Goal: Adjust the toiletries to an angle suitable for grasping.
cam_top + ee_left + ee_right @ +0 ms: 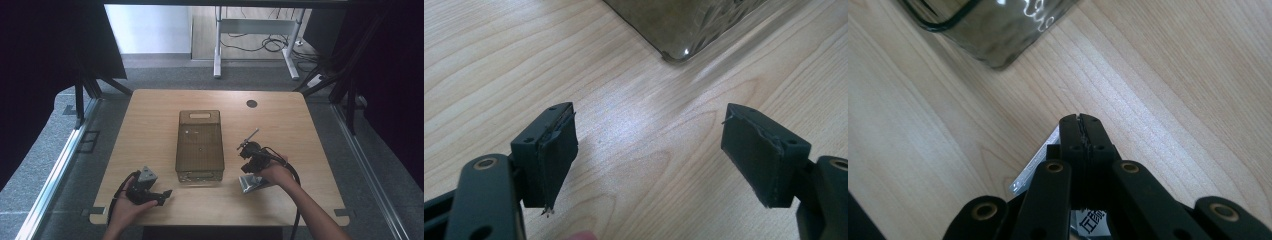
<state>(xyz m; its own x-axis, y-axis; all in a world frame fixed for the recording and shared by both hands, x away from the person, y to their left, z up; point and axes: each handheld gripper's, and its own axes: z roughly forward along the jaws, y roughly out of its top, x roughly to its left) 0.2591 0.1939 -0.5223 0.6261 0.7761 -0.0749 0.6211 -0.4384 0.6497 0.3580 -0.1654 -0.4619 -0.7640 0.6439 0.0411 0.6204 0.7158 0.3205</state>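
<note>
From the high view, your right gripper [248,150] sits just right of the smoky clear bin [199,145], whose long axis runs away from you down the middle of the counter [150,107]; a silvery flat packet [248,183] shows under your right hand, near the bin's near right corner. Your left gripper [150,192] rests low at the counter's near left, its nose turned toward the bin's near left corner. In the left gripper view, your jaws stand wide apart with nothing between them, only bare wood, and the bin's rounded corner [679,50] lies ahead and slightly right. In the right gripper view, your jaws are pressed fully together, pinching the silvery packet [1035,167], which trails back beneath them; the bin [998,35] lies ahead and to the left, so your right hand is the nearer one, and I judge a short carry leftward over the rim comes next.
</note>
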